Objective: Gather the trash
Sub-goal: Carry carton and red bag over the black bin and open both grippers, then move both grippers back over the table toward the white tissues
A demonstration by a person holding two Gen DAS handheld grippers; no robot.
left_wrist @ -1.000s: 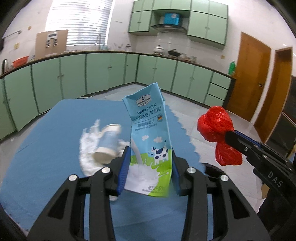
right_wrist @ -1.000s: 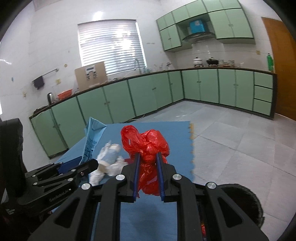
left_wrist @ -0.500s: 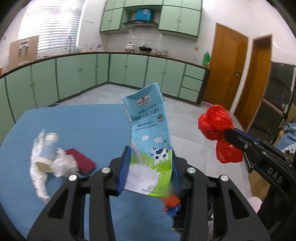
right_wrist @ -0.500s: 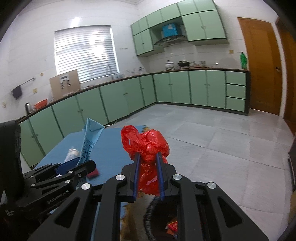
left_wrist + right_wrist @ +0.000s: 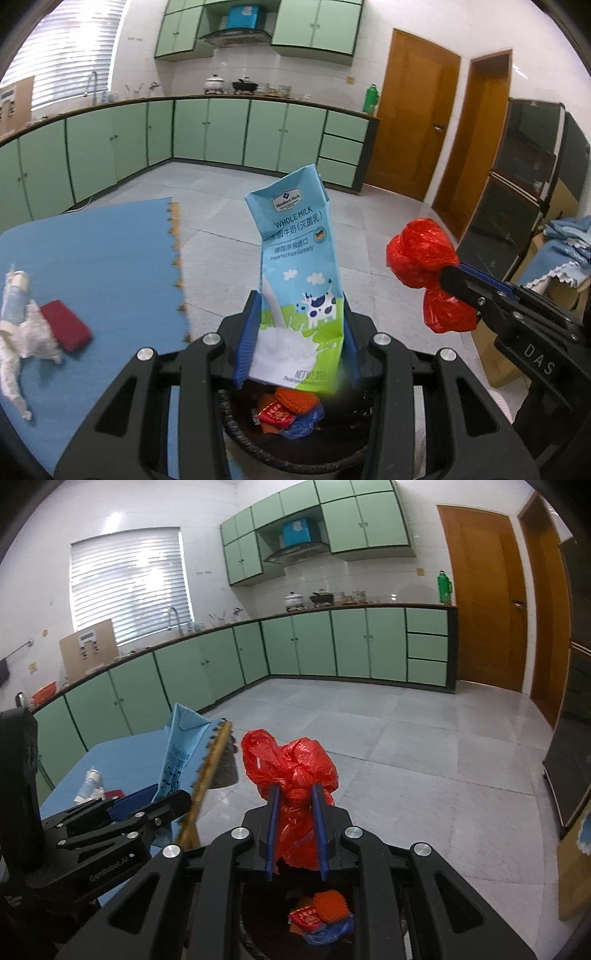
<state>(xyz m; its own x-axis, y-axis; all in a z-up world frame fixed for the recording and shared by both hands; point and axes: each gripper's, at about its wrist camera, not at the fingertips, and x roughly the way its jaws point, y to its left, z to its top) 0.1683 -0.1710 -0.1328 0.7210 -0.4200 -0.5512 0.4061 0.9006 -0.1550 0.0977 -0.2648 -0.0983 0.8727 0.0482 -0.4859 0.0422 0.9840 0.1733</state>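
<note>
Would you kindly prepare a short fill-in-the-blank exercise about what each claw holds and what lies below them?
1. The left claw is shut on a ____ carton.
2. The right claw grips a crumpled plastic bag coloured ____.
3. Below both claws stands a black ____ already holding wrappers.
4. The small dark red item lies on the ____ mat.

Missing words: milk; red; bin; blue

The left gripper (image 5: 297, 332) points forward and downward, its blue pads clamped on something wide; the right gripper (image 5: 295, 812) sits just beside it. Its jaws are nearly closed, pinching something thin.
</note>
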